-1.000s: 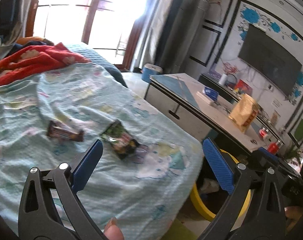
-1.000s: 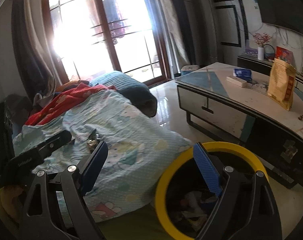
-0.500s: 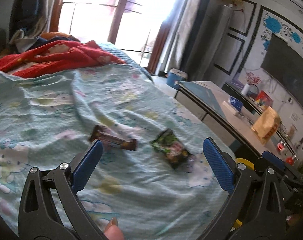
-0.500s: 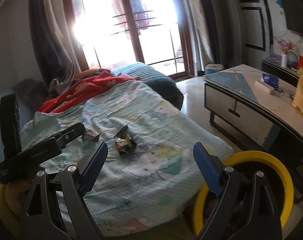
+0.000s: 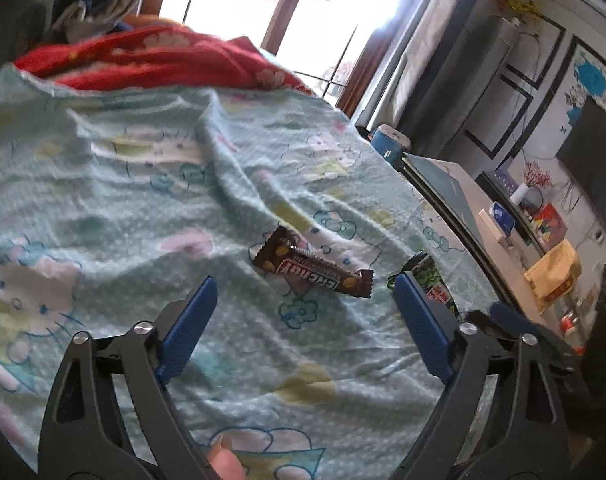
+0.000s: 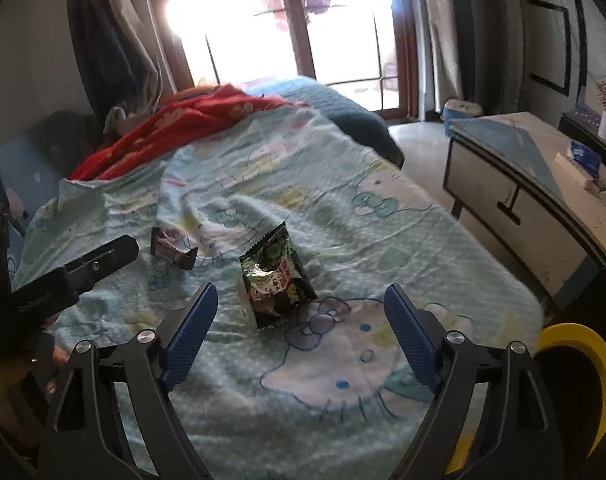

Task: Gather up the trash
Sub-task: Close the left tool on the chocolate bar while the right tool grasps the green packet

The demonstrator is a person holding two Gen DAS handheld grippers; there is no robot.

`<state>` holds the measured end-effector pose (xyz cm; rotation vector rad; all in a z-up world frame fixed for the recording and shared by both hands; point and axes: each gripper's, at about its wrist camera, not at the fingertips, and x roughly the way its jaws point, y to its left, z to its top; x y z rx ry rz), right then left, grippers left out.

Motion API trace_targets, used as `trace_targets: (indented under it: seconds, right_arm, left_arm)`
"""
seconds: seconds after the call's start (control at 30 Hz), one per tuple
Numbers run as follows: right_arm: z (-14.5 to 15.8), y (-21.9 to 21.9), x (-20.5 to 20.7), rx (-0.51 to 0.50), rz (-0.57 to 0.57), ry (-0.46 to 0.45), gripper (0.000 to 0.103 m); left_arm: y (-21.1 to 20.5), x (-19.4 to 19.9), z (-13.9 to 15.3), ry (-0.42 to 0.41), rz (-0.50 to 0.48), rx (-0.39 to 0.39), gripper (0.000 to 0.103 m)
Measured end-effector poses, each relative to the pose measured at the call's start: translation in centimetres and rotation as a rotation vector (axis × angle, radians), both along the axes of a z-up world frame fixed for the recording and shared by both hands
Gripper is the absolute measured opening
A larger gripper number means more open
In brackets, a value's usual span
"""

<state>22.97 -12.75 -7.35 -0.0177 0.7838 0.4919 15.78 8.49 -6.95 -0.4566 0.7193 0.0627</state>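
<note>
Two wrappers on blanket (image 6: pixel 343 208): brown bar (image 5: pixel 313 270), green packet (image 6: pixel 275 276), possibly empty. Both tongs (image 5: pixel 305 308) (image 6: pixel 299 316) released.

A lived-in room in a home. A bed or sofa covered by a pale green cartoon-cat blanket (image 6: pixel 343 216) fills the middle, with a crumpled red blanket (image 6: pixel 191 120) at its far end. Behind it, tall wood-framed glass doors (image 6: pixel 287 20) glow with daylight beside hanging curtains (image 6: pixel 119 40). To the right stands a low table (image 6: pixel 543 184), and a dark television (image 5: pixel 595 148) hangs on a decorated wall.
</note>
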Motion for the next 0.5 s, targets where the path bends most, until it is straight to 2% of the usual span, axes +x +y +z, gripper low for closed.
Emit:
trace_targets:
  seconds: [0.13,0.23,0.3,0.4,0.5]
  right_arm:
    - [-1.0,1.0,1.1,-0.013,0.019,0.014,0.070]
    - [-2.0,1.5,2.0,-0.011,0.030,0.049,0.058]
    - [-2.6,1.6,2.3,-0.005,0.037,0.075,0.040]
    - [-3.0,1.6,2.0,0.009,0.029,0.064,0.031]
    - [-3.1,1.5,1.5,0.026,0.031,0.060,0.021]
  left_arm:
    - [0.7,0.8,-1.3,0.031,0.001,-0.118,0.068]
    - [1.0,1.2,-2.0,0.042,0.008,-0.180,0.066]
    - [1.1,1.5,-2.0,0.036,0.010,-0.209,0.065]
    - [1.2,2.0,-2.2,0.037,0.013,-0.257,0.064]
    - [1.0,2.7,-2.3,0.041,0.021,-0.263,0.061]
